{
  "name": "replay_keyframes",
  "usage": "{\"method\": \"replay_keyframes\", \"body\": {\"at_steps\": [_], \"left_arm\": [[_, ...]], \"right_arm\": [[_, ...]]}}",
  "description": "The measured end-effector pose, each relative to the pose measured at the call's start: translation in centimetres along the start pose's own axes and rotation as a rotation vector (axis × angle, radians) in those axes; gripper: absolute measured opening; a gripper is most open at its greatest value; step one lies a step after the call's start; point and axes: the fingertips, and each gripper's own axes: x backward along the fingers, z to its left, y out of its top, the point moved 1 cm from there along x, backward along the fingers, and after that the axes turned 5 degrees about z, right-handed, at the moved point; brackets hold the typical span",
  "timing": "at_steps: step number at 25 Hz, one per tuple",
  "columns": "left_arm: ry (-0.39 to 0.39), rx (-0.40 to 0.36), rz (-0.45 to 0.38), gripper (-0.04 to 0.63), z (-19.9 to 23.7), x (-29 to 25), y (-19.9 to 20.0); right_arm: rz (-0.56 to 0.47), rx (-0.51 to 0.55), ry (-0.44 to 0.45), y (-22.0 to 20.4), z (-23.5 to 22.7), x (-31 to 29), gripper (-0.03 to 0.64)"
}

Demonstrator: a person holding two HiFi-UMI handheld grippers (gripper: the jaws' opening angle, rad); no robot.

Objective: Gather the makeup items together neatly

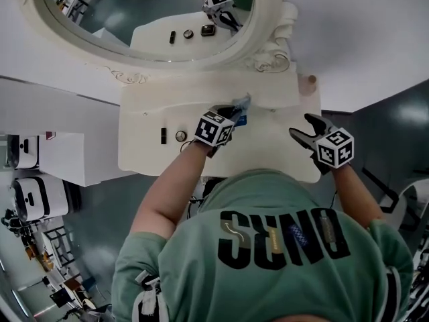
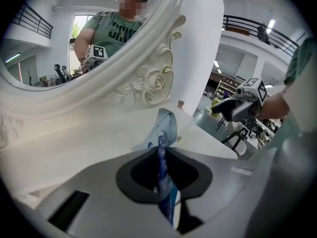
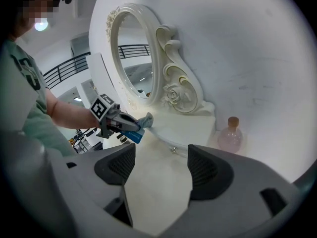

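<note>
My left gripper is shut on a flat blue-and-white makeup tube, held just above the white vanity top near the mirror's base. In the left gripper view the tube stands edge-on between the closed jaws. The same tube shows in the right gripper view, sticking out of the left gripper. A black lipstick and a small round compact lie at the table's left. My right gripper hovers open over the right side, nothing between its pads.
A pink bottle with a cork-coloured cap stands at the back right corner, by the wall. The oval mirror with its carved white frame rises behind the table. A drawer knob sits on the raised shelf's front.
</note>
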Motion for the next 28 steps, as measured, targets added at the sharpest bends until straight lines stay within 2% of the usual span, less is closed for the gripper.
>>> {"method": "replay_keyframes", "body": {"at_steps": [9,14,19,28], "left_arm": [[0.008,0.065,0.102,0.048,-3.4,-0.6,-8.9],[0.054,0.069,0.098,0.049,-3.4,-1.9,-11.0],[0.081,0.040,0.120,0.053,-3.1,-3.5,-12.4],[0.055,0.024,0.187,0.214,-3.4,-6.1,-14.2]], "right_arm": [[0.063,0.056,0.062,-0.4,2.2,-2.5,0.325],[0.085,0.066,0.062,-0.9,2.5,-2.5,0.325],[0.101,0.068,0.052,-1.7,2.4,-2.2,0.325],[0.117,0.055,0.035,-3.2,2.3,-1.0,0.325]]}}
